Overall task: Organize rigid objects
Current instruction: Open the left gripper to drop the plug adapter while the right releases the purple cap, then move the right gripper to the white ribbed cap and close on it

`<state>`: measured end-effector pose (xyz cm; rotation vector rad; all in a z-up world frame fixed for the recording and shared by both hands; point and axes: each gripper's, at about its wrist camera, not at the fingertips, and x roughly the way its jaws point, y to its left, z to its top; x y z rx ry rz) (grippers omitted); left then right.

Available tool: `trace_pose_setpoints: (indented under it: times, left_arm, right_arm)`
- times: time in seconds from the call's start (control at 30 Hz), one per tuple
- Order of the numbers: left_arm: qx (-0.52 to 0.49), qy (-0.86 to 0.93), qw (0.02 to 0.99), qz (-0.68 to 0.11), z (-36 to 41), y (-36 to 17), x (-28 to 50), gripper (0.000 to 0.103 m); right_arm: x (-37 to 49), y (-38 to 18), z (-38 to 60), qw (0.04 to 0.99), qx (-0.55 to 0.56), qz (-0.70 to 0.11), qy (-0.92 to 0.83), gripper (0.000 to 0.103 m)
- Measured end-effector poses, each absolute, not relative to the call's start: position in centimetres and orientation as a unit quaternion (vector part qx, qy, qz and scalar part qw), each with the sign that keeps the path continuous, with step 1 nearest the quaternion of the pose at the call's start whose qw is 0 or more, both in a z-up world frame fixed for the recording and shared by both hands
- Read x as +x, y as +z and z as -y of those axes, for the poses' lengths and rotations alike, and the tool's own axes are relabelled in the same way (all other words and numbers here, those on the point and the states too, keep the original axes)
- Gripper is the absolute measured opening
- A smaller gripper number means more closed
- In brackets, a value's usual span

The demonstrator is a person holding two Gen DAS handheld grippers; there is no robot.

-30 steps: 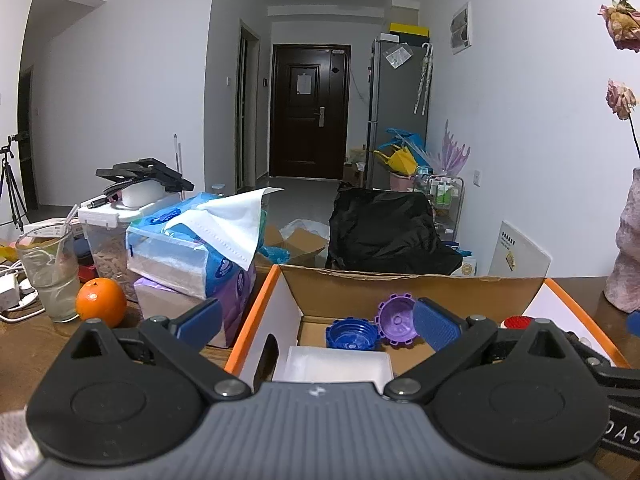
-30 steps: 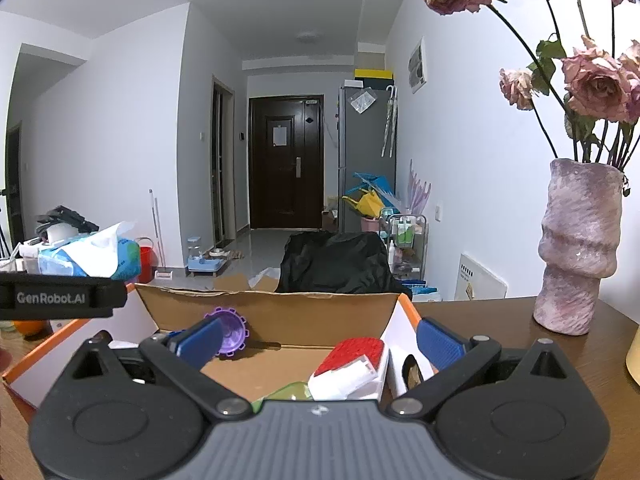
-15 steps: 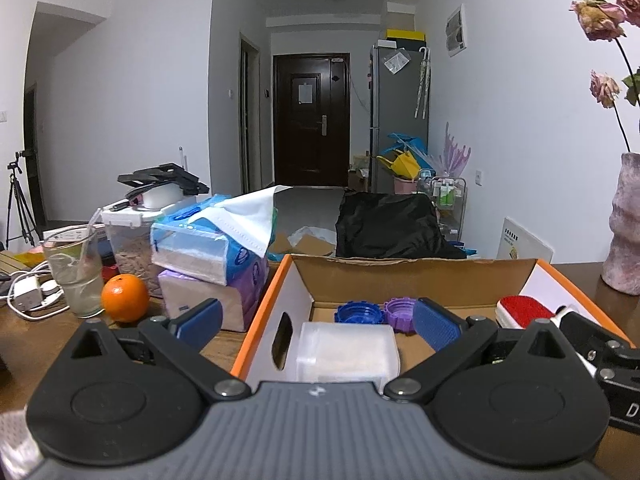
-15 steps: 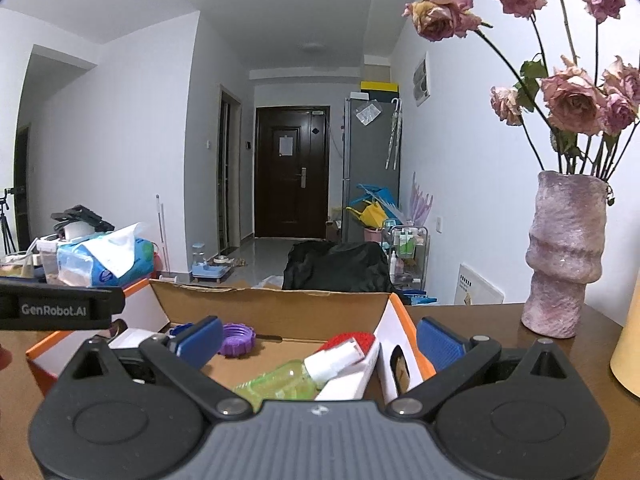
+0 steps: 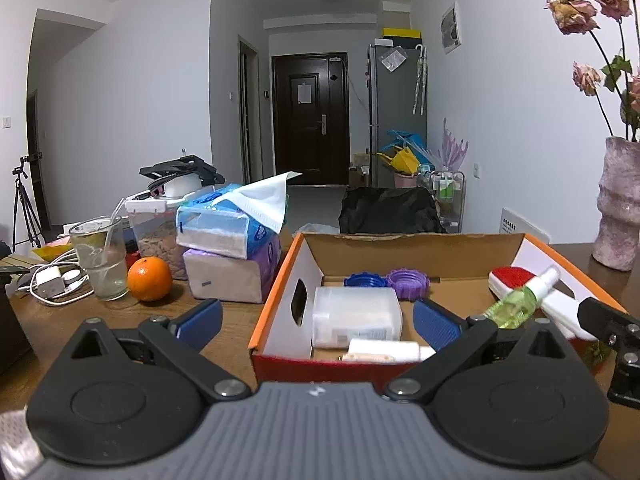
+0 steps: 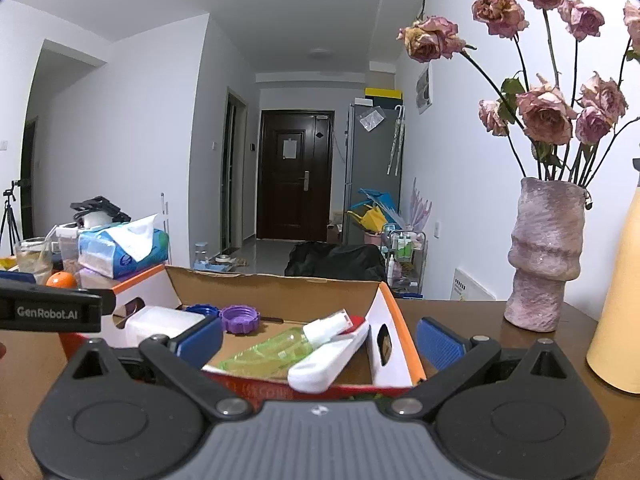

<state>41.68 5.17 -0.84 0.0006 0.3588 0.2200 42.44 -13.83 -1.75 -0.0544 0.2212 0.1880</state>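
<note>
Both hand-held grippers, the left hand-held gripper [image 5: 316, 316] and right hand-held gripper [image 6: 320, 334], hover spread wide and empty at the near edge of the orange-rimmed cardboard box [image 5: 276, 280] on the brown wooden counter [image 5: 224, 320], where the green spray bottle [image 6: 280, 350] and white plastic tub [image 5: 356, 316] already lie, so the next move looks like a fresh pick outside it.

Open-topped cardboard box [image 5: 412, 246] crowded inside, tissue packs [image 5: 232, 236] close left, vase [image 6: 544, 256] right, table between seemingly bare.

The left gripper [image 5: 316, 318] has a ribbed grey body, two round black housings, black linkage arms with silver screws, and blue ridged pads [image 5: 436, 324]. The right gripper [image 6: 319, 336] is built alike, and a black bar beside it reads "GenRobot.AI".
</note>
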Motion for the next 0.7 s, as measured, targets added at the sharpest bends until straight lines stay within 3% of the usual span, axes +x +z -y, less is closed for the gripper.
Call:
trace_pose_setpoints:
  times: [0.4,0.7]
  left_arm:
    - [0.008,0.096,0.974,-0.205,-5.0,-1.8,38.2,0.103]
    - [0.012,0.089,0.97,-0.228,-6.0,-2.5,35.5,0.103]
  right_arm:
    - [39.1,-2.4,14.4,0.986,-0.041,-0.129,0.096,0.103]
    - [38.1,-4.2,13.7,0.973,-0.067,-0.201,0.092,0.103]
